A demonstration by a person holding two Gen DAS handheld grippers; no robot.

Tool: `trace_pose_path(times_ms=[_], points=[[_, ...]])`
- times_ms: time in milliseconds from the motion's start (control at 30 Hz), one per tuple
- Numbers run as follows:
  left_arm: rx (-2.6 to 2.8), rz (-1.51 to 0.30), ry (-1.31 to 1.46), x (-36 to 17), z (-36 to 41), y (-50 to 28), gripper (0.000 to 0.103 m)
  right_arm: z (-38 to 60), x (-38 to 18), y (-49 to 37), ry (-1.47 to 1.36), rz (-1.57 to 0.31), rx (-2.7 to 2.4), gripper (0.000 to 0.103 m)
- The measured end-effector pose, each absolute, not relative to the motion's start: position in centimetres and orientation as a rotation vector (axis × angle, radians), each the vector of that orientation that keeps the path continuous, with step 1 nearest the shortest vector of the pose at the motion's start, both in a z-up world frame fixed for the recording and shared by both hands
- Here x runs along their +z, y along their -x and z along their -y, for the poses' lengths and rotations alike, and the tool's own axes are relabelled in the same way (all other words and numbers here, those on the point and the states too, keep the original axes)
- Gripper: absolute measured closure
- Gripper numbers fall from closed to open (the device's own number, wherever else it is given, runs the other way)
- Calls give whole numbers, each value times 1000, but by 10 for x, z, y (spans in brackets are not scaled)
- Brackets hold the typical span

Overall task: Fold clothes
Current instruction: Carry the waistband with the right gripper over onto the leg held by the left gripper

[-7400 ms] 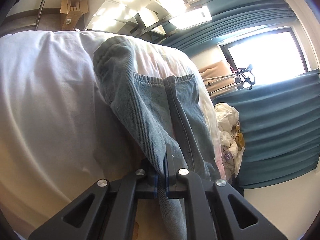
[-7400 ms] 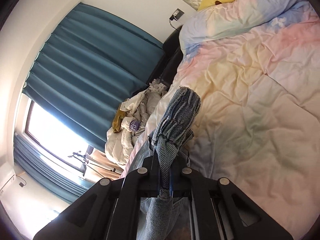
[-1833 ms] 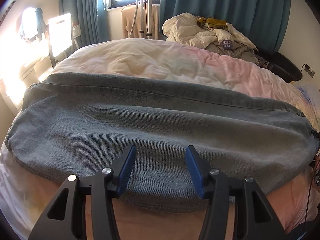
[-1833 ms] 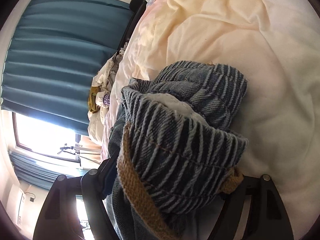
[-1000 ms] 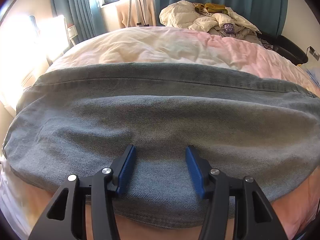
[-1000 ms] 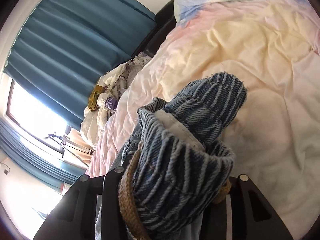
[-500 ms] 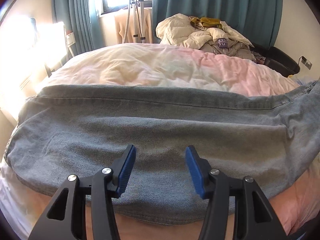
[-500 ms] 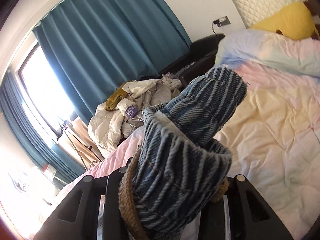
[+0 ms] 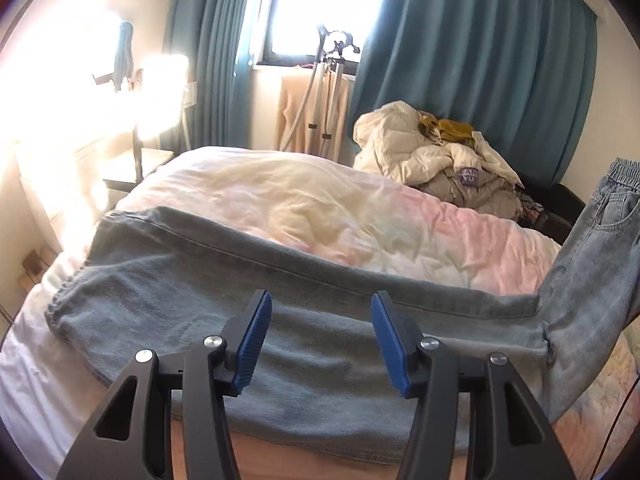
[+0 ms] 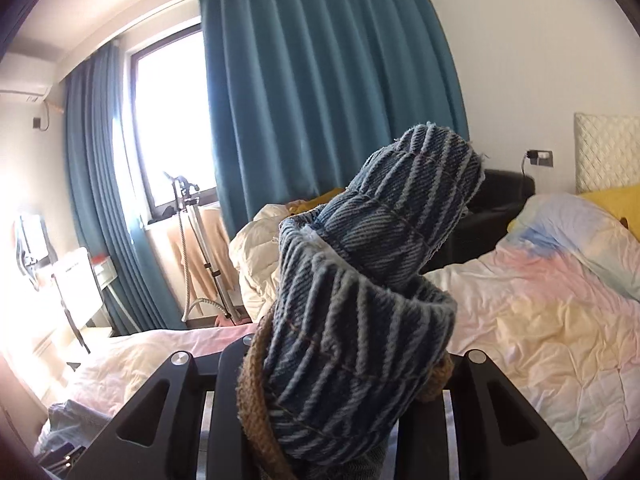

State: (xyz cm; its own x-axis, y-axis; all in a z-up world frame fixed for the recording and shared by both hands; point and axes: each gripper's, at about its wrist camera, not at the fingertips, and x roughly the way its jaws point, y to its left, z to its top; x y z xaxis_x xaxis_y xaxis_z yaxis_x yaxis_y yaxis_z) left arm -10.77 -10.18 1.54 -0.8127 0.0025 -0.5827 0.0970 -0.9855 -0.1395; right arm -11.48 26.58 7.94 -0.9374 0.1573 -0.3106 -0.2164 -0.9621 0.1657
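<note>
**Lifting waistband end of jeans off bed, legs flat**

Lying across the near part of the bed point(image 9: 328, 200), the jeans point(image 9: 224, 300) have their legs flat on the pastel duvet, hems toward the left edge in the left wrist view. Waistband end rises off the bed at the far right of that view, elastic waist and a pocket visible up high. Left gripper point(image 9: 320, 340) hovers over the middle of the leg section, blue pads spread wide, nothing between them; contact with denim unclear. Right gripper point(image 10: 344, 376) is clenched on the bunched waistband of the jeans point(image 10: 360, 320), which fills the centre of the right wrist view; fingertips hidden behind the fabric, a brown woven strip hangs at the left side of the bunch. Jeans held up in the air here, above the duvet.

Background: teal curtains point(image 10: 320, 100) either side of a bright window point(image 10: 168, 120), garment steamer stand point(image 9: 332, 92) under it, pile of pale clothes point(image 9: 432, 160) beyond the far side of the bed, yellow pillow point(image 10: 616, 204) at the headboard end, black chair partly hidden behind the denim.
</note>
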Motion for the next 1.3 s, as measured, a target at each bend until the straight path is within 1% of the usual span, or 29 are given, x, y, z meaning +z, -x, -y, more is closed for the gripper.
trace_pose_path(times_ms=[67,167,267,367,533,667,800,900,933,1000,1033,1100,1167,1300], points=[[-2943,-252,-897,23,111,104,50,-233,78,117,440,-217,2930,76],[-2942,-323,-872,29,128,101,50,-185,77,120,437,-100,2967,76],[-2936,-265,-800,34,134,96,50,-136,75,124,433,19,3000,76],[-2949,-237,-737,40,140,91,50,-95,38,123,505,164,3039,76],[-2970,-293,-690,41,153,86,50,-27,-30,121,640,420,3085,76],[-2965,-416,-690,36,170,89,50,28,-84,119,750,633,3101,76],[-2957,-544,-718,28,184,95,50,31,-102,120,802,630,3119,75],[-2969,-596,-738,23,186,99,50,28,-104,121,848,623,3151,68],[-2982,-619,-741,22,186,99,50,26,-102,121,866,622,3167,57],[-3012,-651,-751,21,185,99,50,24,-96,116,927,622,3230,43],[-3028,-661,-758,21,183,99,50,24,-91,111,953,641,3250,40],[-3061,-682,-774,20,180,99,50,25,-84,104,964,668,3304,37],[-3087,-683,-802,18,175,101,50,18,-74,98,958,638,3364,35],[-3093,-613,-891,8,161,111,50,-16,-52,81,908,467,3439,34]])
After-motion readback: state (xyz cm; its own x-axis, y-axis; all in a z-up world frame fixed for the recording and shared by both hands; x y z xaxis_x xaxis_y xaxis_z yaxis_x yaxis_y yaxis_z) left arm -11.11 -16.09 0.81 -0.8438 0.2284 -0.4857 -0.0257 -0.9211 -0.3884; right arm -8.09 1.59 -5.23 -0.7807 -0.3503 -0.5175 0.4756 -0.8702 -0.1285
